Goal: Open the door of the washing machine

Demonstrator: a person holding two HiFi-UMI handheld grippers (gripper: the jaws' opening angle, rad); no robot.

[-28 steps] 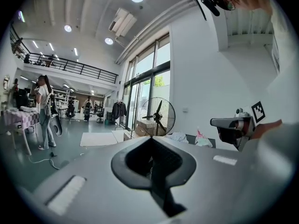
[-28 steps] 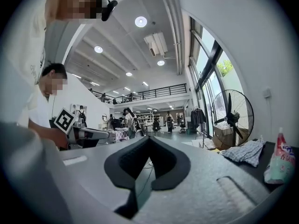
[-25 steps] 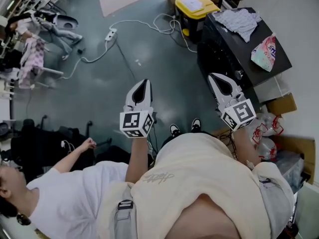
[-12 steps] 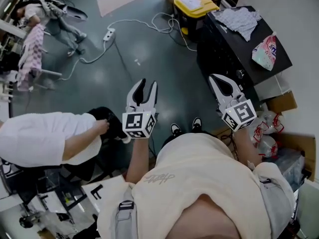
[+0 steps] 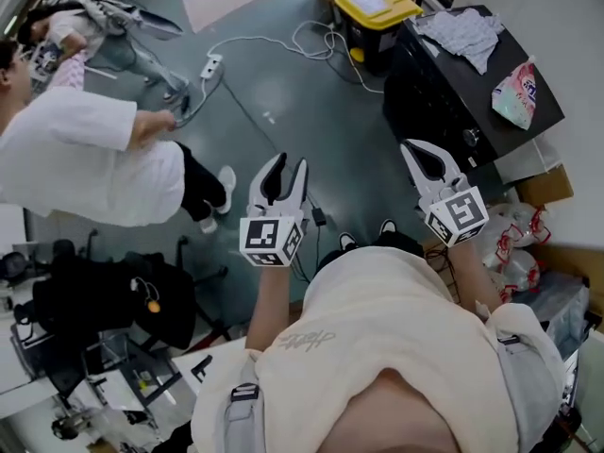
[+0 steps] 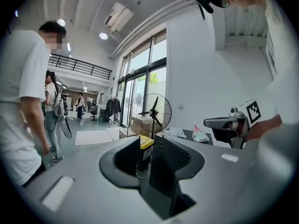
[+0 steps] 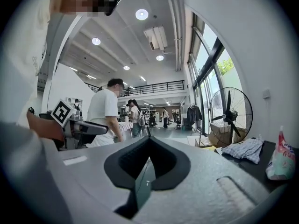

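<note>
Currently: L gripper [image 5: 289,163] released, jaws just been opening, now wide apart, nothing between them. R gripper [image 5: 411,149] clenched tip to tip, empty. Black washing machine [image 5: 444,102] stands ahead and to R of R gripper, apart from it. Crumpled cloth [image 5: 462,31] and detergent pouch [image 5: 519,92] lie on its top. Door state not discernible.

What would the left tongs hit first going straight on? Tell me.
Probably the yellow box across the floor; depth is unclear. The left tongs, empty, have just been opening, and nothing nearer shows in line.
</note>
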